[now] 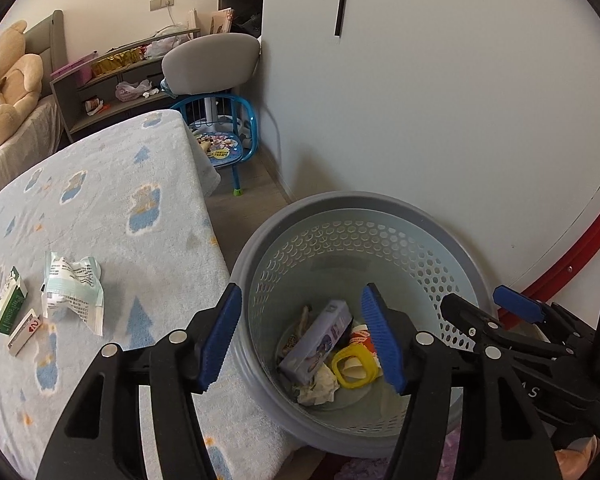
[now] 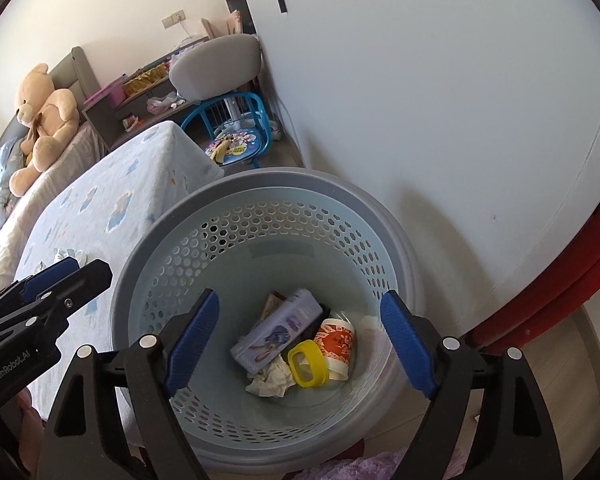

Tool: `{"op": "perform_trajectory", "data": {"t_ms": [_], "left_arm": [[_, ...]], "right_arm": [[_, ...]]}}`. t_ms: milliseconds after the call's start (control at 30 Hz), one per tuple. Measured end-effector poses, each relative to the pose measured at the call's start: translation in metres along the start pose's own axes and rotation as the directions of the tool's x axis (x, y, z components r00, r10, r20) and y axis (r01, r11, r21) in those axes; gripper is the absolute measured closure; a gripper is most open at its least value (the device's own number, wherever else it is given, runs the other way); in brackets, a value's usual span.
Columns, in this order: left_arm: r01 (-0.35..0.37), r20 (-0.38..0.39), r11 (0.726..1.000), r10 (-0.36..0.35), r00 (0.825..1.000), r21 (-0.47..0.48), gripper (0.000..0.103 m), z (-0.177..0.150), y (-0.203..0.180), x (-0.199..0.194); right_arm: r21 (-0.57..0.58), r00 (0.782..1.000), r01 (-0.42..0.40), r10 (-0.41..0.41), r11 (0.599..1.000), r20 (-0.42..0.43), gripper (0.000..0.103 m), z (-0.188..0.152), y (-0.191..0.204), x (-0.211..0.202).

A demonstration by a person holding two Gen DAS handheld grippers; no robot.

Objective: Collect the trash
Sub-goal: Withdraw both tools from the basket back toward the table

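Trash in bin — below both open tools, untouched.

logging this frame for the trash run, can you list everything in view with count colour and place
basket: 1, grey-blue, perforated, on floor beside bed
tin box: 1, lilac, in basket
paper cup: 1, orange and white, in basket
ring: 1, yellow, in basket
crumpled tissue: 1, white, in basket
crumpled wrapper: 1, pale green and white, on bed cover
green box: 1, on bed cover
card box: 1, white, beside green box
teddy bear: 1, tan, far bed
child's chair: 1, blue, by wall
left gripper: black, blue pads, open over basket
right gripper: same, open over basket
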State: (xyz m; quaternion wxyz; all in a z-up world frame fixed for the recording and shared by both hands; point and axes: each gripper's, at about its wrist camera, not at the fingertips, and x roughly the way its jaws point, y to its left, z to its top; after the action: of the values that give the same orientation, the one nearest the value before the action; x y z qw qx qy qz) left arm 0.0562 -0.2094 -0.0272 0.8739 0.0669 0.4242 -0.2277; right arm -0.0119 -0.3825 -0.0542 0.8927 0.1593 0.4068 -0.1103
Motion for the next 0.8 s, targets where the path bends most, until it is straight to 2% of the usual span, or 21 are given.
{"op": "perform_trajectory", "data": {"t_ms": [500,800], "left_arm": [[-0.041,0.018,0.999,0.041,0.999,-0.024,0.039,-0.004,0.007,-0.013],[-0.091,0.033,0.995,0.092,0.995,-0.033,0.036,-0.004,0.02,-0.026]], "right_arm": [[0.001,1.0,-0.016,0.016,1.0,0.009,0.021,-0.005,0.003,-0.008],[-0.006,0.999,-0.043,0.043,0.999,0.02,0.018,-0.002,0.009,-0.016]]}}
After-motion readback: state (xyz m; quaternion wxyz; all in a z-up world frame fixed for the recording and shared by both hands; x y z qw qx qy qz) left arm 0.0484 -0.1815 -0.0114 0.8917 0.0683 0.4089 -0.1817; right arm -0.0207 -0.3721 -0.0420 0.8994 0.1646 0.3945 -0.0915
